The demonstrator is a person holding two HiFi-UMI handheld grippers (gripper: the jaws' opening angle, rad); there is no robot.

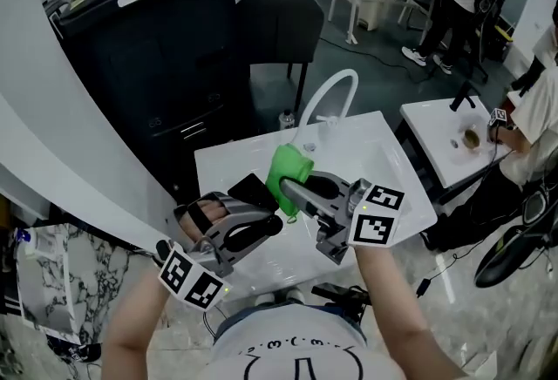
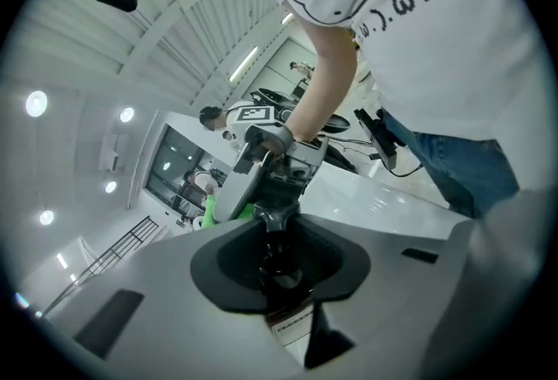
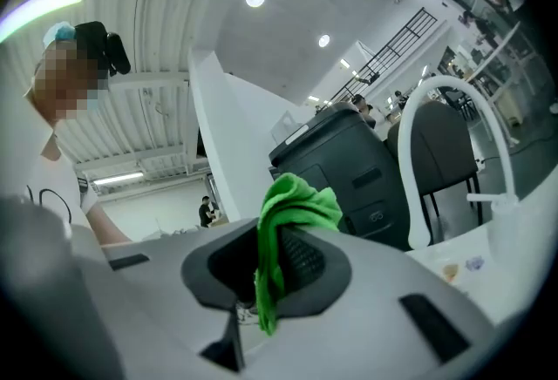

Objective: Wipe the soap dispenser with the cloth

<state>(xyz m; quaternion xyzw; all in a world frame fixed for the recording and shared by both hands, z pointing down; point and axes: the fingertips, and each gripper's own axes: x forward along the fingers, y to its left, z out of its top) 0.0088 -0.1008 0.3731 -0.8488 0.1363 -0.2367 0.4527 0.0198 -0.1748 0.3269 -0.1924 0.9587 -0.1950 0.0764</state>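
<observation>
In the head view my left gripper [image 1: 266, 220] is shut on a black soap dispenser [image 1: 251, 189], held above the white basin top [image 1: 228, 162]. The left gripper view shows the dispenser's dark neck [image 2: 281, 240] pinched between the jaws. My right gripper [image 1: 292, 191] comes in from the right, shut on a bright green cloth [image 1: 289, 171]. The cloth lies right beside the dispenser; whether they touch I cannot tell. In the right gripper view the cloth [image 3: 283, 234] hangs out of the shut jaws. The dispenser's lower body is hidden.
A curved white faucet [image 1: 324, 99] rises at the basin's far edge. Behind stand a black cabinet [image 1: 148, 38] and a dark chair [image 1: 279, 30]. A second white basin [image 1: 440, 143] is at the right, a person beside it. Cables lie on the floor.
</observation>
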